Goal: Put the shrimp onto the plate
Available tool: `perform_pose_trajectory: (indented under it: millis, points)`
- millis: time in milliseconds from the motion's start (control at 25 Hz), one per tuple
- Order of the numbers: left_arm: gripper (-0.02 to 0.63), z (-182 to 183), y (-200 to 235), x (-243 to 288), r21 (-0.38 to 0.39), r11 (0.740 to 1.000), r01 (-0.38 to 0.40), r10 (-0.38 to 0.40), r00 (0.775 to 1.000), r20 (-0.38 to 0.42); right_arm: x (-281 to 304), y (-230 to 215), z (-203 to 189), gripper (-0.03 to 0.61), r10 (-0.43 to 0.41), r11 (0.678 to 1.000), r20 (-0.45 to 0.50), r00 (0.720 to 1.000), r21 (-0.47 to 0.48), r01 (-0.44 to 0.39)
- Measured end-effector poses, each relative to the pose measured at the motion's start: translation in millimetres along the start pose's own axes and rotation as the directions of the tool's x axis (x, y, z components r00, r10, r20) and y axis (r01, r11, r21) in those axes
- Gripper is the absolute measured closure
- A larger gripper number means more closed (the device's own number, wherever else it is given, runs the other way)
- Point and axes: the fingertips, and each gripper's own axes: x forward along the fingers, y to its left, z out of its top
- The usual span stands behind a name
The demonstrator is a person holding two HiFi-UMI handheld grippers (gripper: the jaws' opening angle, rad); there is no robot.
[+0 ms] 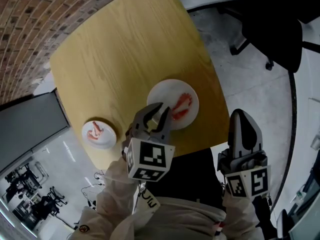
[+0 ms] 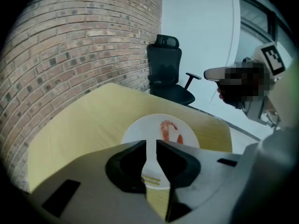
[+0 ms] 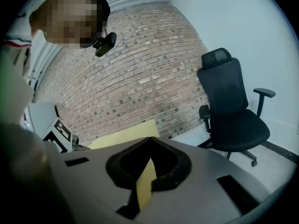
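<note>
Shrimp [image 1: 183, 103] already lie on the large white plate [image 1: 162, 90]: two orange-red pieces, side by side on the half of it farther from the person. A third shrimp [image 1: 95, 129] sits on a small dish [image 1: 107, 141], well to the left of the plate and near the same front edge of the yellow worktop [image 1: 120, 49].

If that third piece is also meant for the plate, the step in hand is the reach for it. To do it well, the jaws should open wider before they come down. They should then drop straight over the shrimp's thick middle and close gently. The piece looks soft and curved, and the dish is light enough to skate if it is nudged. Lifting clear of the dish rim before travelling right would keep the dish where it is. The bare near-left part of the plate is the obvious landing spot, away from the two already there.

The left hand-held gripper [image 1: 156, 118] hangs over the plate's near-left edge and points across it. Its jaws stand a narrow slit apart with nothing between them, and only the white plate shows through the gap. No view settles whether the tips touch the plate.

The right hand-held gripper [image 1: 243, 115] is held off the worktop, to the right of the plate and out over the floor. Its jaw tips are pressed together and it is empty.
</note>
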Motion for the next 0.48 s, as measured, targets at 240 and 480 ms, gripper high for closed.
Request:
perform_pose_trajectory:
  millis: [240, 480]
  points:
    - [0.546, -46, 58, -38, -0.117, 0.99, -0.074, 0.074, 0.997, 0.0, 38, 77, -8, 0.554, 0.111, 0.993, -0.047, 0.993, -0.033, -0.113]
    - [0.546, -114, 99, -72, -0.248, 0.949, -0.194, 0.189, 0.981, -0.044, 68, 150, -38, 0.554, 0.268, 0.958, -0.113, 0.957, -0.069, -0.277]
